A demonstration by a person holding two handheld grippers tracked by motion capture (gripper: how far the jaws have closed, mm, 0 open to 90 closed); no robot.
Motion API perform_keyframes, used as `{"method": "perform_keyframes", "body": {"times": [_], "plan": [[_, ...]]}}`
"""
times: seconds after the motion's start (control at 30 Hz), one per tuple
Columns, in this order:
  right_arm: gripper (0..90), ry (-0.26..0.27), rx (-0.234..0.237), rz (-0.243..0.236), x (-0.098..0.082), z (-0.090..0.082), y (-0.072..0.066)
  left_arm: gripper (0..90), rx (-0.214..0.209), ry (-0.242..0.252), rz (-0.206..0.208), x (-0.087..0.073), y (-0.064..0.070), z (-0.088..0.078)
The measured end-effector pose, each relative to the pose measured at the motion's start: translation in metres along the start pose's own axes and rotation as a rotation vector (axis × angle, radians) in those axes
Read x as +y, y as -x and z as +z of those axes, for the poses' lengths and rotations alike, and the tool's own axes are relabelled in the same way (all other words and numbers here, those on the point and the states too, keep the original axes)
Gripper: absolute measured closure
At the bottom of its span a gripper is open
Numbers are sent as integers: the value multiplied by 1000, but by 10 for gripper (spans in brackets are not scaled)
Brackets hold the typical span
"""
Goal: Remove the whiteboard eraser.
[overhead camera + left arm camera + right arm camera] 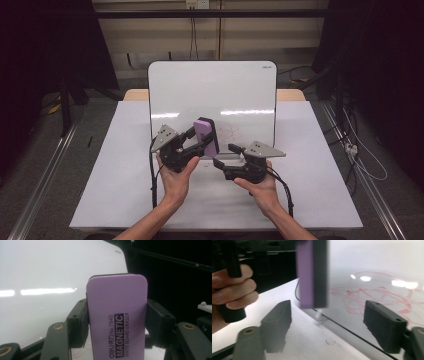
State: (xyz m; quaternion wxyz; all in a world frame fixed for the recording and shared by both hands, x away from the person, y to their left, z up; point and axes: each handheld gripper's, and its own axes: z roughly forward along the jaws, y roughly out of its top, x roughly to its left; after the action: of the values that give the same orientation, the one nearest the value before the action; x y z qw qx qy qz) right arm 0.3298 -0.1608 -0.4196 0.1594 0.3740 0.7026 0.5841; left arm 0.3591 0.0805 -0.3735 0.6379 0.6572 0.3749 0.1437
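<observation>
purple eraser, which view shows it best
The left gripper view: the purple eraser stands upright and close, its printed label readable, clamped between that gripper's black jaws. The high view shows it small, held above the whiteboard. The right gripper view shows its blurred edge, purple face and black pad side by side.

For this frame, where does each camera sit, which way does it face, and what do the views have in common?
High view: above the person's side, looking forward and down at the table; forearms, hands, left tool and right tool show.
Left gripper view: on the left tool, looking along jaws clamped on the purple eraser.
Right gripper view: on the right tool, jaws apart, facing red scribbles; the other hand shows.
Shared: eraser and whiteboard.
</observation>
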Motion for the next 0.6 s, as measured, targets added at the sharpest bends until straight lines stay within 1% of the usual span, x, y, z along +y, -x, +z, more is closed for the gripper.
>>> {"method": "perform_keyframes", "body": {"times": [0.03,0.1,0.2,0.23,0.33,0.43,0.53,0.6], "plan": [[184,-1,-11,4,0,-2,2,410,1,-8,2,1,-1,-1],[156,-23,-40,-3,1,-8,7,410,13,-25,25,1,-3,-3],[126,-34,-75,7,0,-18,16,410,20,-45,42,1,-5,-4],[115,-46,-100,5,0,-22,19,410,22,-57,51,2,-6,-5],[101,-35,-135,26,-3,-34,28,410,34,-85,52,3,-10,-5],[83,-34,-171,40,-4,-45,35,410,47,-106,72,6,-12,-7],[74,-39,-205,35,-5,-54,40,410,65,-117,98,8,-14,-11],[63,-47,-226,32,-7,-60,42,410,76,-126,107,8,-16,-15]]}}
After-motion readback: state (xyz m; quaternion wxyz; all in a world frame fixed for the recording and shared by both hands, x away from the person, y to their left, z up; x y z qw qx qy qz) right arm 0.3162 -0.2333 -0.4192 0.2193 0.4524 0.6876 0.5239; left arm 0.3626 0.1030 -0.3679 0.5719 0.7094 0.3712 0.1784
